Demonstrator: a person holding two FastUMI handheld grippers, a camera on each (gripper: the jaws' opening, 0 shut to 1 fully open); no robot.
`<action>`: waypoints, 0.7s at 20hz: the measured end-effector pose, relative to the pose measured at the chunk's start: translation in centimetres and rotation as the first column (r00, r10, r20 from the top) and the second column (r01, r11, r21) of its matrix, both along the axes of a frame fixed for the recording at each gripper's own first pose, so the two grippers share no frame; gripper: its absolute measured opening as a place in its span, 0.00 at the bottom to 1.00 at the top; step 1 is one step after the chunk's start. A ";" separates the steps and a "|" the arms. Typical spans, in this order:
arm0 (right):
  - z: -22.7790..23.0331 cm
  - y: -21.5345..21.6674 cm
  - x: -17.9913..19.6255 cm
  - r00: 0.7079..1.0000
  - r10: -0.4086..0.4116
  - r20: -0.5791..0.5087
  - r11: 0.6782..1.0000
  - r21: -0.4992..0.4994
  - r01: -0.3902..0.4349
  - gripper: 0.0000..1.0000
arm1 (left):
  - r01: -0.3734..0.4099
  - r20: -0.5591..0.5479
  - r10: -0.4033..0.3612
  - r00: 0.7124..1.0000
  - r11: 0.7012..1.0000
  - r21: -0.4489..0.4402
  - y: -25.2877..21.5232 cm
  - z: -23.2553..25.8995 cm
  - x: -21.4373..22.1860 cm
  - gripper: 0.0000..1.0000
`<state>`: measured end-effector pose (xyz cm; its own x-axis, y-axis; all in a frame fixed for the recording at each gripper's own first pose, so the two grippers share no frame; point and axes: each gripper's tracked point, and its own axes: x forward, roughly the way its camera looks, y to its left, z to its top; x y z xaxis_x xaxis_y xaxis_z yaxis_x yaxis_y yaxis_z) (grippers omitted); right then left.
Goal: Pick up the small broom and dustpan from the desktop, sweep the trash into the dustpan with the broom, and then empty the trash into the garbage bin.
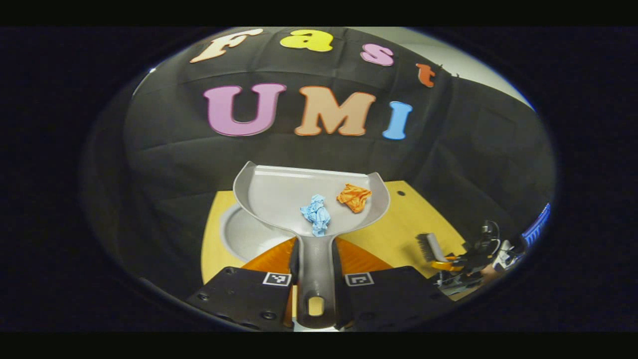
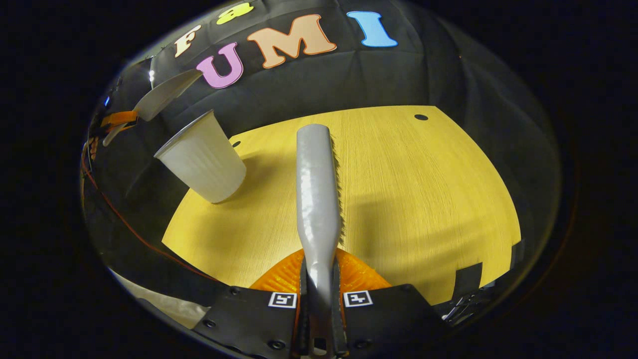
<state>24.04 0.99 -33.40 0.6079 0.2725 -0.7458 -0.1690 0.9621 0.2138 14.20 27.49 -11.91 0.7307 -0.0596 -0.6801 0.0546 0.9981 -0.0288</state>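
- Dustpan [image 1: 309, 197]: left gripper [image 1: 315, 284] is pinching its handle; blue wad [image 1: 316, 214] and orange wad [image 1: 354, 197] are sitting ahead of the fingers, above the bin [image 1: 239, 234].
- Broom [image 2: 317, 184]: right gripper [image 2: 319, 304] is clamping it, over the table [image 2: 423, 199].
- Judgement: tip forward slowly, lip inside the rim.
- No readable labels.
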 end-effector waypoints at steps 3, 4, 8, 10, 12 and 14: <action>-0.1 0.5 0.2 1.000 0.009 -0.011 1.000 -0.011 -0.009 0.20 | -0.064 -0.101 0.088 0.991 0.974 0.217 6.8 -1.2 -1.5 0.25; -0.2 0.5 0.1 1.000 0.008 -0.017 1.000 -0.009 -0.008 0.20 | -0.048 -0.136 0.088 0.987 0.960 0.274 7.9 -1.7 -1.8 0.25; 0.0 0.5 0.1 1.000 0.004 -0.018 1.000 -0.006 -0.004 0.20 | 0.024 -0.273 0.076 0.959 0.938 0.345 8.9 -2.8 -3.3 0.25; 0.1 0.5 0.1 1.000 0.008 -0.014 1.000 -0.012 -0.008 0.20 | 0.064 -0.331 0.077 0.940 0.916 0.395 9.6 -3.2 -4.2 0.25; 0.1 0.5 0.1 1.000 0.010 -0.010 1.000 -0.014 -0.010 0.20 | 0.109 -0.377 0.074 0.923 0.891 0.441 10.0 -3.2 -4.4 0.26; 0.1 0.6 0.0 1.000 0.010 -0.013 1.000 -0.012 -0.010 0.20 | 0.151 -0.407 0.063 0.911 0.868 0.473 10.1 -2.9 -4.6 0.25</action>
